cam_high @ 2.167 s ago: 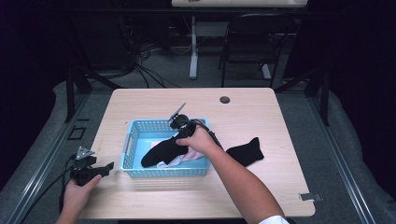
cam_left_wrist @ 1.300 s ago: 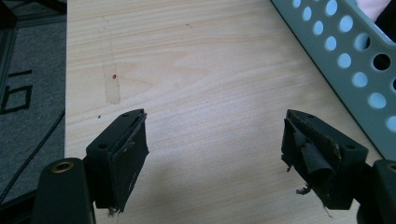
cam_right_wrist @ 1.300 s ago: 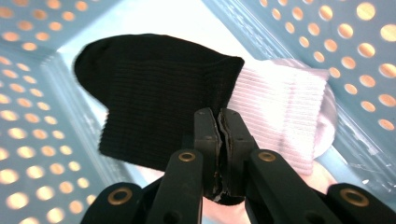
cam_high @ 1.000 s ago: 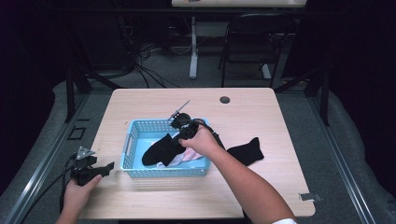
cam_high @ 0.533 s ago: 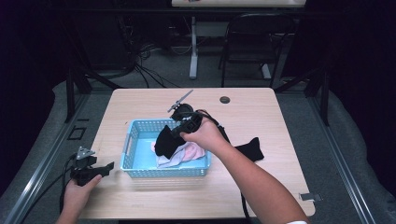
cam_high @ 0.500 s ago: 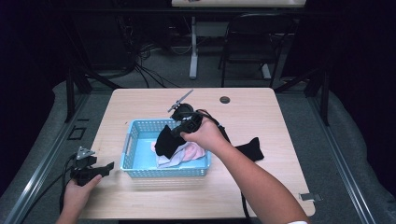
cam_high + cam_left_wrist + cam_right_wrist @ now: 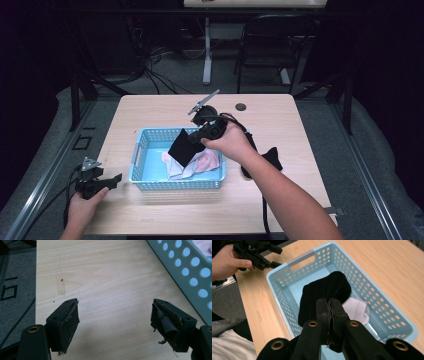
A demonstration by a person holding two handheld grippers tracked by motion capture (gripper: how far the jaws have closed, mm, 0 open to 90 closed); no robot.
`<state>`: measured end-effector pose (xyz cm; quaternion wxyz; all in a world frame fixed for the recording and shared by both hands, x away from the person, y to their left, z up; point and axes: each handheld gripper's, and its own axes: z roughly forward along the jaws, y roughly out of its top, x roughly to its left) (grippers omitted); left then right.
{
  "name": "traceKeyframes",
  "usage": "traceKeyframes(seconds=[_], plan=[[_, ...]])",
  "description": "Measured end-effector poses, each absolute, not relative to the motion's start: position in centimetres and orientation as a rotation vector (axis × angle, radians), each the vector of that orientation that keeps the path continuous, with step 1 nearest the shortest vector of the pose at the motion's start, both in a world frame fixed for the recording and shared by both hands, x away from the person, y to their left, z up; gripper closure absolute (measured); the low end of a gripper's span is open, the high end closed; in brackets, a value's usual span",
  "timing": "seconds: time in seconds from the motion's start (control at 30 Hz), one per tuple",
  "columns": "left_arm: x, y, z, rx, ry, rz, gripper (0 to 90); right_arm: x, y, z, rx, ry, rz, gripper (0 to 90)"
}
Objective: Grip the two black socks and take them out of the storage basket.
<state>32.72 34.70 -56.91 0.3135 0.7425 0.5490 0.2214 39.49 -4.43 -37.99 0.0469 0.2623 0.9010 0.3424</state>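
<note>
A black sock (image 7: 183,146) (image 7: 325,291) hangs above the light blue basket (image 7: 141,156) (image 7: 282,285), pinched between the jaws of my right gripper (image 7: 194,137) (image 7: 329,307), which is shut on it. Pale pink and white clothes (image 7: 206,161) (image 7: 358,308) lie in the basket under it. A second black sock (image 7: 270,157) rests on the table right of the basket, behind my right forearm. My left gripper (image 7: 116,178) (image 7: 115,317) stays low at the table's front left corner, jaws wide open over bare wood, with the basket wall (image 7: 185,270) to its right.
A small dark round disc (image 7: 241,106) lies near the table's far edge. The tabletop (image 7: 150,110) is light wood. Beyond it stand a chair (image 7: 272,45) and a table leg amid floor cables. My right gripper's cable trails down along the forearm.
My right gripper has lifted the black sock up out of the basket and drifted slightly right. The sock now hangs free. The left hand has stayed where it was.
</note>
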Motion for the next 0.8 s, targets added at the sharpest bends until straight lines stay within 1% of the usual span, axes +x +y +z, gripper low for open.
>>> traceKeyframes(seconds=[0.13, 0.2, 0.4, 0.6, 0.8], plan=[[32.7, 34.7, -56.9, 1.959, 1.448, 0.585, 22.4, 38.5, -6.4, -36.1, 0.798, 2.714, 1.065, 87.8], [32.7, 34.7, -56.9, 1.959, 1.449, 0.585, 22.4, 38.3, -6.9, -35.7, 0.800, 2.706, 1.064, 87.8], [32.7, 34.7, -57.0, 1.963, 1.452, 0.585, 22.4, 37.2, -10.3, -34.4, 0.836, 2.660, 1.042, 87.8], [32.7, 34.6, -57.0, 1.966, 1.457, 0.586, 22.4, 36.1, -14.3, -33.6, 0.905, 2.614, 1.003, 87.8], [32.7, 34.7, -57.1, 1.967, 1.458, 0.587, 22.4, 35.1, -17.0, -34.1, 0.959, 2.594, 0.966, 87.7]])
